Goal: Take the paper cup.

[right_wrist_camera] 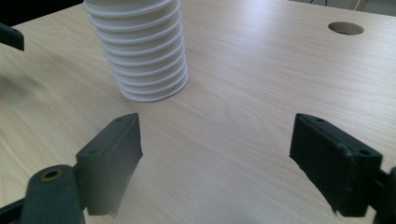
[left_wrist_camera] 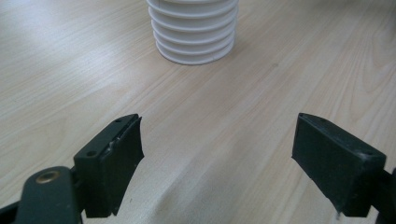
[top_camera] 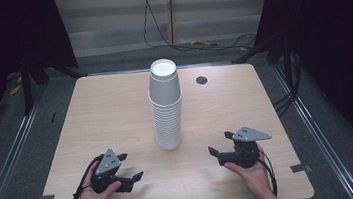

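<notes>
Landmark: cup stack (top_camera: 166, 105).

Nearest the person: both hands rest low on the table (top_camera: 115, 111), each w/ a gripper. Left gripper (top_camera: 131, 166) sits near-left of the stack, well apart from it; jaws spread wide, released, nothing between them. The left gripper view confirms: bare wood between the pads (left_wrist_camera: 119, 156), stack base ahead. Right gripper (top_camera: 221, 143) sits near-right of the stack, also apart; jaws likewise released and empty, w/ the stack ahead and to one side in the right gripper view.

Middle: stack of white paper cups, upside down, nested tall, upright at table centre. Free-standing, nothing steadies it.

Beyond the stack, far-right: small round cable hole (top_camera: 201, 80) in the tabletop.

Risks, as judged:
- Tall, light stack; a side push from either gripper on approach would likely topple it.
- Thin paper walls; a hard squeeze would crush or dent a cup.
- Nested cups bind; lifting the top one w/o holding the rest may drag several up, then drop them.
- Grip too low takes more than one cup.
</notes>
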The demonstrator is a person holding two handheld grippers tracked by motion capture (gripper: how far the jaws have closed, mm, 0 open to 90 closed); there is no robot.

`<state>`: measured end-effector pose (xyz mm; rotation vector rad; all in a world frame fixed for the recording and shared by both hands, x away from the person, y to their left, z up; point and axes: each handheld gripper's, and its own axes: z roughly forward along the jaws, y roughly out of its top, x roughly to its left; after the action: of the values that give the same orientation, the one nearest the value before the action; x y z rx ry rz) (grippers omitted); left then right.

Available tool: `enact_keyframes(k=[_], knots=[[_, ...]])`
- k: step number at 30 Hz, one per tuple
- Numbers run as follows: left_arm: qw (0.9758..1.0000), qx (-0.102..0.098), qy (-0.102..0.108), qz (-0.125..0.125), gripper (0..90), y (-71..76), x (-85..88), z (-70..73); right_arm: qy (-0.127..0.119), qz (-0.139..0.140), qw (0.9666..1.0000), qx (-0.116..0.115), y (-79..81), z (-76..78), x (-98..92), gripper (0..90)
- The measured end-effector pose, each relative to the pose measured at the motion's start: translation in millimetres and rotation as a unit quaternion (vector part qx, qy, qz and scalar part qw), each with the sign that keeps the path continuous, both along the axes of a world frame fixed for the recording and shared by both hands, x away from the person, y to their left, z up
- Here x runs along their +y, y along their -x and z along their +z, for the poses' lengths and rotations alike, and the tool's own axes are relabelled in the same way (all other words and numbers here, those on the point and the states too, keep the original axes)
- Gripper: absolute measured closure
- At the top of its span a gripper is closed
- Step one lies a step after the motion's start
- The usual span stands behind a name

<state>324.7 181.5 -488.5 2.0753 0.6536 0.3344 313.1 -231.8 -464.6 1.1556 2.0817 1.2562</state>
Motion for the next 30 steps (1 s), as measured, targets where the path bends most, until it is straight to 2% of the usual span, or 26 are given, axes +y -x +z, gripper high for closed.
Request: enact_keyframes(k=[7,10,13,18,22,25,30], knots=[[1.0,0.003,0.0,0.003,15.9,-4.1,-2.7,-0.8,-0.008,0.009,0.9999,-0.004,-2.9,4.4,-0.7,13.7],[1.0,0.006,0.004,0.004,15.9,-5.1,-4.4,-1.7,-0.021,0.021,0.9995,-0.004,-5.5,4.5,-2.6,16.9],[1.0,0.008,-0.002,0.0,15.9,-5.1,-4.6,-1.9,-0.029,0.028,0.9991,-0.01,-5.4,6.0,-2.7,17.1],[0.9995,0.027,0.017,0.0,15.9,-5.9,-2.7,-1.6,-0.035,0.05,0.998,-0.019,-5.1,11.2,2.5,20.6],[0.9995,0.025,0.02,-0.005,15.9,-4.5,-2.2,-1.3,-0.033,0.054,0.9978,-0.02,-5.1,16.6,6.8,18.1],[0.9996,0.022,0.015,-0.01,15.9,-3.5,-2.0,-1.7,-0.04,0.06,0.9972,-0.02,-6.1,21.3,10.1,16.2],[0.9994,0.024,0.021,-0.012,15.9,-2.3,-2.0,-0.8,-0.046,0.069,0.9962,-0.027,-9.5,31.6,17.4,15.9]])
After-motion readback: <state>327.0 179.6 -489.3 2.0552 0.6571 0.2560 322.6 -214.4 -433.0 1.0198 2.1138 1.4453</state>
